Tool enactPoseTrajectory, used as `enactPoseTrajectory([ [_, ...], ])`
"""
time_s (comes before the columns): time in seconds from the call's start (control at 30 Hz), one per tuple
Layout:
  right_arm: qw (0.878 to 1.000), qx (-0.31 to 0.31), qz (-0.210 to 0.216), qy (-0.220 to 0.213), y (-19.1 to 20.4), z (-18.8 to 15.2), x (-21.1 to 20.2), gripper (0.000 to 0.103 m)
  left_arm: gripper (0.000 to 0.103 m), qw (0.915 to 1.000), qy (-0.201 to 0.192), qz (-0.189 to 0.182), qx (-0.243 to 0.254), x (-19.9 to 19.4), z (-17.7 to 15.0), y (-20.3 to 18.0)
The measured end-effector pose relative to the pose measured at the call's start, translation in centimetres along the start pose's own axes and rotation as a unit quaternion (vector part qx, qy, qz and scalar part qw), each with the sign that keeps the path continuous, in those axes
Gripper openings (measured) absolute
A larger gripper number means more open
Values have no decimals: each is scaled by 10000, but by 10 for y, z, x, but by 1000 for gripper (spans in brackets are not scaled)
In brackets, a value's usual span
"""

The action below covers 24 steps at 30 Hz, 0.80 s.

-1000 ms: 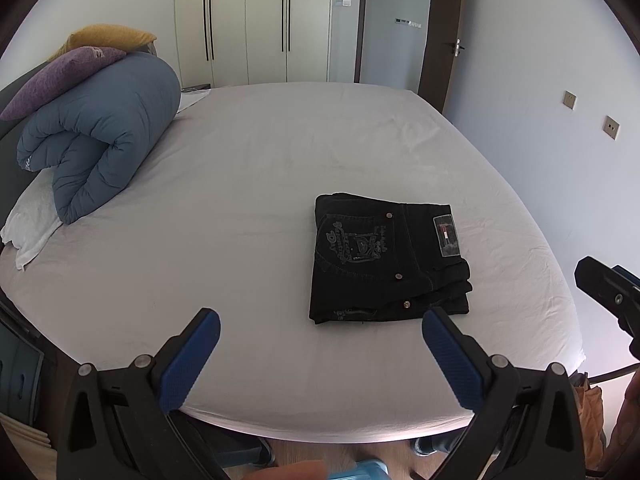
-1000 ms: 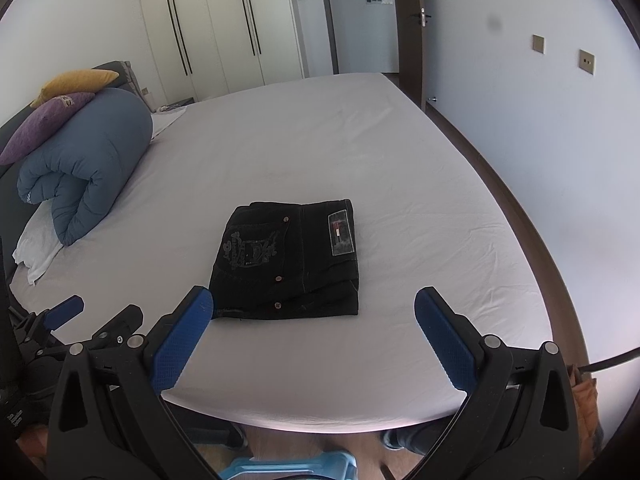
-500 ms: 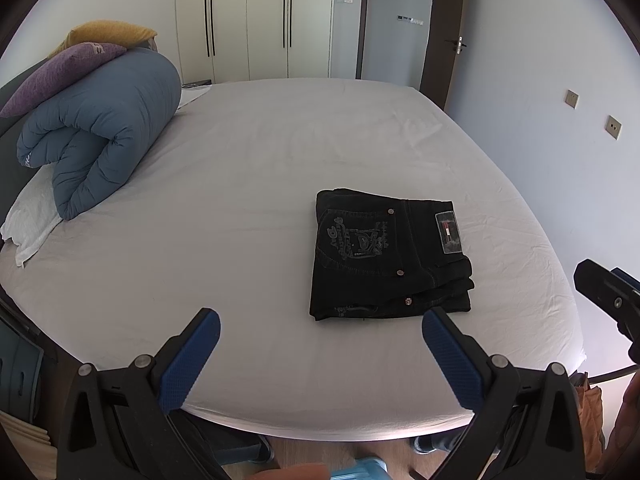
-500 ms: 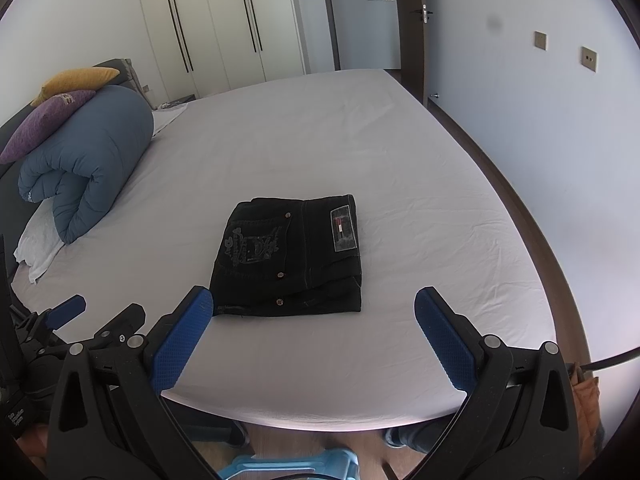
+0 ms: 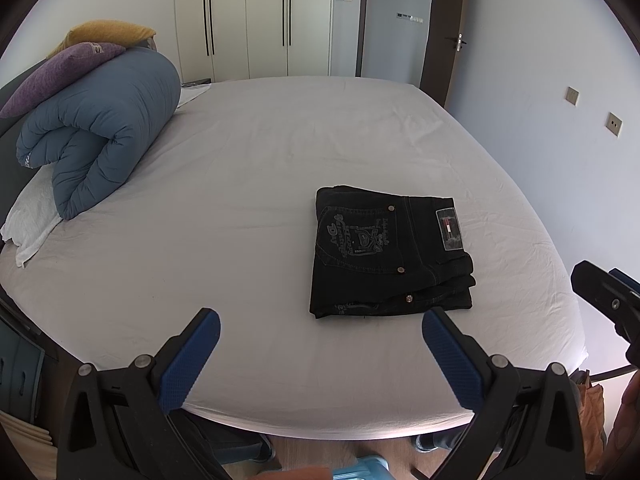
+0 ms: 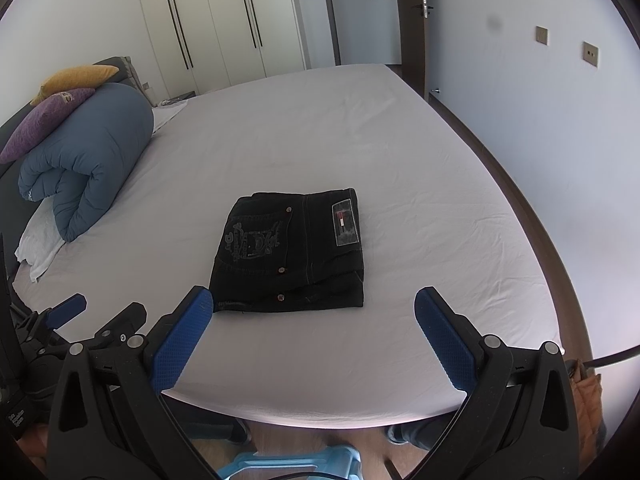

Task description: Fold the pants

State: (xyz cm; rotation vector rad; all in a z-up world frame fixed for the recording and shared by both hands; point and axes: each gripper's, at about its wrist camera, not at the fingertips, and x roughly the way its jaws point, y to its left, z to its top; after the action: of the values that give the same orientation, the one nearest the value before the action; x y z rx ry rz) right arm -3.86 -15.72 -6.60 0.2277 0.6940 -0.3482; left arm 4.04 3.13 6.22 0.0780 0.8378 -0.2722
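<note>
Black pants (image 5: pixel 390 252) lie folded into a compact rectangle on the white bed (image 5: pixel 240 184), back pocket embroidery and waist label facing up. They also show in the right wrist view (image 6: pixel 290 250). My left gripper (image 5: pixel 320 354) is open and empty, held over the bed's near edge, short of the pants. My right gripper (image 6: pixel 314 340) is open and empty, also back at the near edge, just short of the pants. The right gripper's finger shows at the left wrist view's right edge (image 5: pixel 604 300).
A rolled blue duvet (image 5: pixel 100 128) with purple and yellow pillows (image 5: pixel 68 68) lies at the bed's left end. Wardrobes (image 5: pixel 256 20) and a door stand beyond. A wall (image 6: pixel 560 120) runs along the right. A blue stool (image 6: pixel 296 462) stands on the floor below.
Both grippers have drawn back slightly and shifted; the pants sit a touch farther off in view. The pants have not moved. Both grippers stay open.
</note>
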Motion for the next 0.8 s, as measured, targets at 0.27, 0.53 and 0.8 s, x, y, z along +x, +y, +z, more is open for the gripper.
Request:
enactPoseTrajectory([
  [0.27,10000,1,9,10,1,-1,1,103,103,10000,7,-6,27,0,-3,2],
  [0.53,10000,-7,17,13,2,-4,2,103,103,10000,7,-3,50,0,-3,3],
  [0.8,10000,-3,37,25,4,-7,2,103,103,10000,42,-2,66,2,-2,4],
])
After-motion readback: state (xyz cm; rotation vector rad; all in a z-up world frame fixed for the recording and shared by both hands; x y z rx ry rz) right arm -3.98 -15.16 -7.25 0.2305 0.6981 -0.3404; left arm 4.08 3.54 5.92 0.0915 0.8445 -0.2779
